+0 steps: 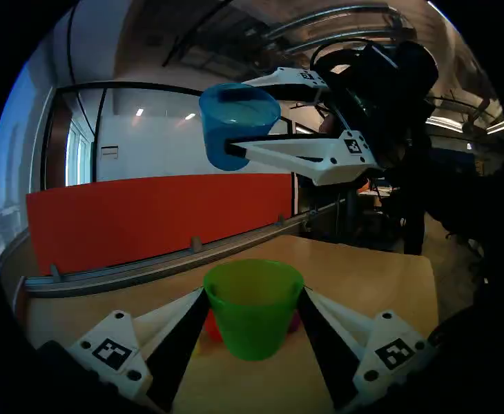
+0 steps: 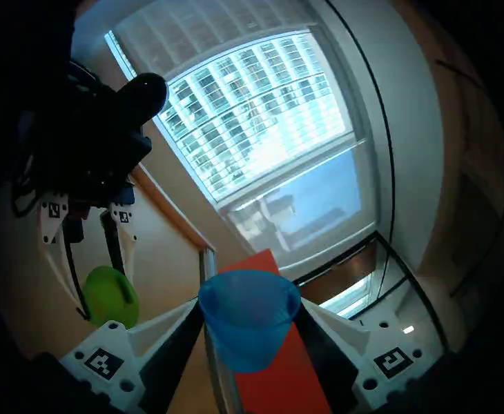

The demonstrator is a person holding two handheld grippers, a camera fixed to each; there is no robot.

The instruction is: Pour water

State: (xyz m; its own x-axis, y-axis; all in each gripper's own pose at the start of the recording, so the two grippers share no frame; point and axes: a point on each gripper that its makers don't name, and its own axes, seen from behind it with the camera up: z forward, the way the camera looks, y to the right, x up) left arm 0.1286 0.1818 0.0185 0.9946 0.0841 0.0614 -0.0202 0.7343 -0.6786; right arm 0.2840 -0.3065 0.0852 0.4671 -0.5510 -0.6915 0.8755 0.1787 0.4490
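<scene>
Gripping each cup across its mid-wall looks wisest: both seem thin, light, smooth plastic, likely to flex if squeezed hard or slip if taken by the rim. The left tongs [image 1: 253, 295] are closed on the green cup [image 1: 253, 314], a finger against each side, down by the worktop [image 1: 376, 276]. The right tongs [image 2: 250, 307] clamp the blue cup [image 2: 248, 321], high above and beyond the left tongs. Two cups: one green, one blue. Whether either holds water, I cannot tell.

The green cup [image 1: 253, 310] is translucent bright green, the blue cup [image 1: 237, 127] translucent blue. The fingers [image 1: 141, 328] are white with black inner faces and black-and-white square markers. The bench [image 1: 369, 276] is pale wood; the partition [image 1: 148, 214] orange-red.
</scene>
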